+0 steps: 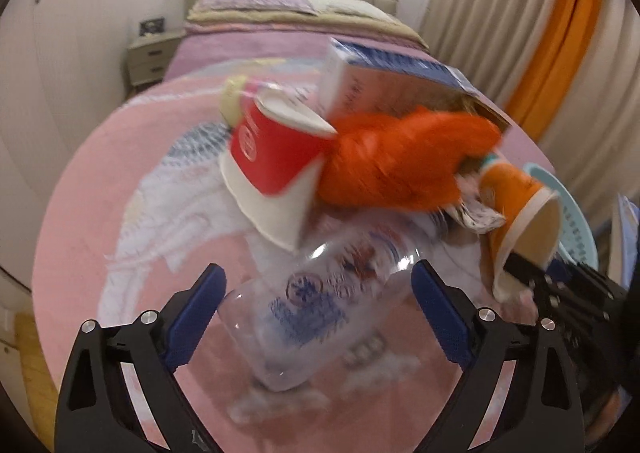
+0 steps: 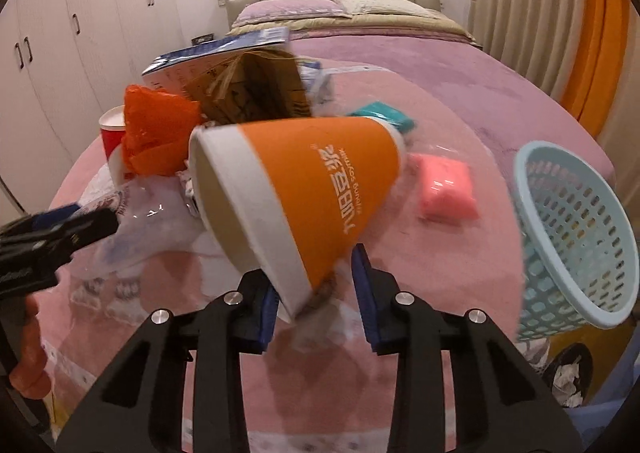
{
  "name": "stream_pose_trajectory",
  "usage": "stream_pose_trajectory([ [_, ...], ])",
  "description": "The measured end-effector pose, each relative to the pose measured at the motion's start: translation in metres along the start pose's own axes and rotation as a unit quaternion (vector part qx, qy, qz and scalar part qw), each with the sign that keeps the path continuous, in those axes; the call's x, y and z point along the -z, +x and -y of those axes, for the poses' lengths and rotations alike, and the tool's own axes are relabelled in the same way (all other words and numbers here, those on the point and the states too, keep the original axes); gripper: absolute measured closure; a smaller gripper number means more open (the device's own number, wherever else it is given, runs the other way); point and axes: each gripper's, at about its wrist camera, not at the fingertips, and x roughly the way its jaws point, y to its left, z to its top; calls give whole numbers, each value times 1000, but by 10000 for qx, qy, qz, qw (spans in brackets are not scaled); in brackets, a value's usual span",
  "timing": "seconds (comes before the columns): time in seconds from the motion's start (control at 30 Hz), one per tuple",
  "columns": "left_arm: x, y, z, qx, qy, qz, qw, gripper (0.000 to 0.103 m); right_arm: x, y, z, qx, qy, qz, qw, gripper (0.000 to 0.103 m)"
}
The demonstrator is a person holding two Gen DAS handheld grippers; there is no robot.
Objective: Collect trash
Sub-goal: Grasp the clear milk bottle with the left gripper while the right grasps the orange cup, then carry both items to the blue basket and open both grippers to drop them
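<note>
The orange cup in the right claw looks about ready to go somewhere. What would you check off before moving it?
1. Right gripper holds the orange cup: cannot tell; the rim sits between the jaws, contact blurred.
2. Blue basket within sight: ok, to the right.
3. Basket opening faces the cup: ok, it lies tipped toward the pile.
4. Path to the basket is free: ok, only the pink packet lies nearby, low on the bed.
5. Left gripper out of the way: ok, open around the clear bottle, left of the cup.
</note>
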Motion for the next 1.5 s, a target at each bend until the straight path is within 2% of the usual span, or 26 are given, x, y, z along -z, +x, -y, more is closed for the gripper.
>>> stream_pose_trajectory([
  [0.07,9,-2,6,323,-20,-222,9992,12,3,-5,11,-28,72,0,10000,73],
  [0.23,26,-3,33,784,181,-582,9951,12,4,-17,39,-175,36,50,9998,74],
  [0.37,27,-1,51,631,321,-525,9961,13,6,-26,52,-666,-124,-140,9976,72],
  [0.43,26,7,58,319,317,-447,9980,13,9,-31,60,-870,-85,-201,9960,52],
  [0.47,27,11,61,256,312,-427,9983,13,13,-35,63,-921,-27,-162,9956,37],
  [0.5,24,16,62,184,301,-421,9985,13,14,-38,67,-973,33,-110,9952,35],
  [0.57,17,22,63,-28,311,-440,9985,14,14,-42,76,-1174,287,-52,9927,35],
  [0.67,15,35,69,-288,429,-417,9978,22,6,-34,87,-1334,717,-64,9884,35],
  [0.73,18,40,73,-332,460,-452,9974,34,0,-26,90,-1230,890,-75,9884,35],
  [0.77,19,44,74,-320,438,-490,9973,37,-1,-21,90,-1191,964,-89,9882,35],
  [0.83,16,43,71,-303,416,-510,9974,47,-3,-9,93,-1333,1163,-216,9840,35],
  [0.9,18,38,67,-259,369,-421,9981,47,-3,1,94,-1523,1335,-323,9787,35],
  [1.07,27,22,53,-110,207,-164,9996,49,-4,8,85,-1709,1410,-386,9744,36],
  [1.13,30,14,56,-49,162,-60,9998,49,-6,9,83,-1745,1423,-373,9736,41],
  [1.2,33,6,58,11,107,-7,9999,49,-10,12,79,-1735,1379,-453,9741,59],
  [1.27,36,0,62,57,100,67,9999,49,-12,12,75,-1732,1341,-460,9746,63],
  [1.4,40,-16,72,307,111,313,9990,49,-13,-9,68,-1636,1074,-203,9804,67],
  [1.5,28,-23,85,436,142,496,9977,49,-21,-32,67,-1520,853,140,9846,67],
])
